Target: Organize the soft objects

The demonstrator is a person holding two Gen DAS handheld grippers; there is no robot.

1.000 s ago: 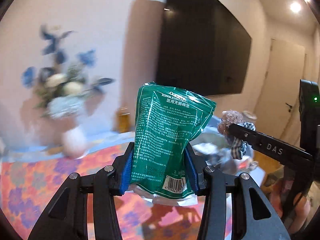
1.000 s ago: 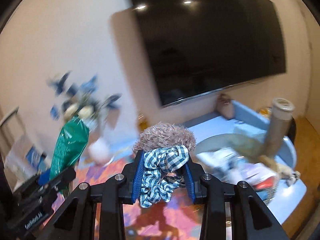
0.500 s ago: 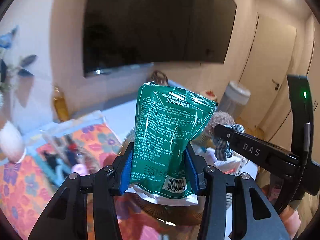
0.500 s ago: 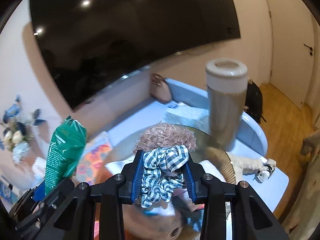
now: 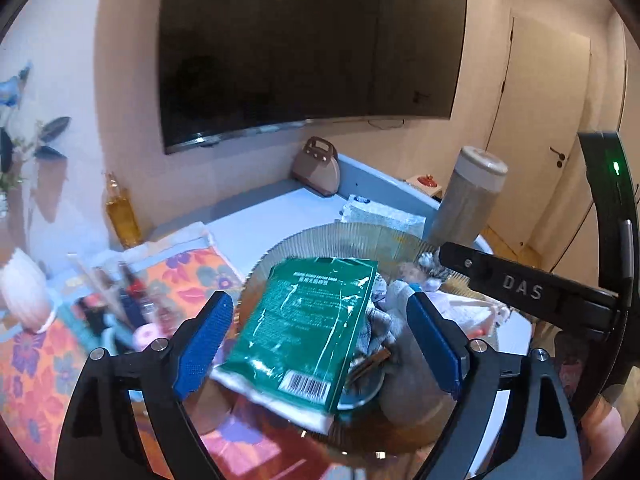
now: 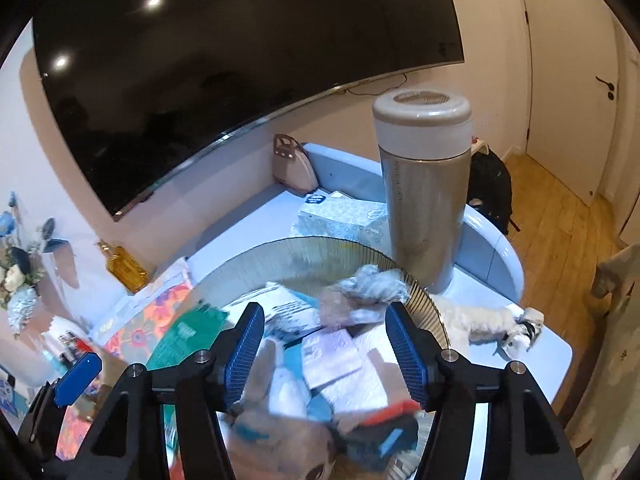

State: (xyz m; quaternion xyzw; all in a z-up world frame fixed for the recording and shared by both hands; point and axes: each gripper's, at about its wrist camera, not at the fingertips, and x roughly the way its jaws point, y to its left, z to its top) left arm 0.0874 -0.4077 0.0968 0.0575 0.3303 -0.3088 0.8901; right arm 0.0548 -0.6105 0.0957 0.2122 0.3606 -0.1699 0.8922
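Note:
My left gripper (image 5: pixel 320 340) is open over a ribbed glass bowl (image 5: pixel 344 236). A green foil pouch (image 5: pixel 308 324) lies tilted between its spread jaws, free of both pads, on the bowl's contents. My right gripper (image 6: pixel 324 344) is open and empty above the same bowl (image 6: pixel 320 248), which holds packets, a plush toy (image 6: pixel 280 448) and the checked scrunchie with its brown fuzzy ball (image 6: pixel 360 288), blurred. The pouch shows at the left in the right wrist view (image 6: pixel 180 340). The right gripper's body crosses the left wrist view (image 5: pixel 528 292).
A tall steel tumbler (image 6: pixel 424 200) stands just behind the bowl. A tissue pack (image 6: pixel 340 216) and small handbag (image 6: pixel 290 164) lie further back. A white plush toy (image 6: pixel 488 320) lies right of the bowl. A floral mat (image 5: pixel 36 360) with small items and an amber bottle (image 5: pixel 122 212) are at left.
Both grippers opened over the bowl. The green pouch dropped out of the left jaws and the scrunchie with its fuzzy ball dropped from the right jaws into the bowl.

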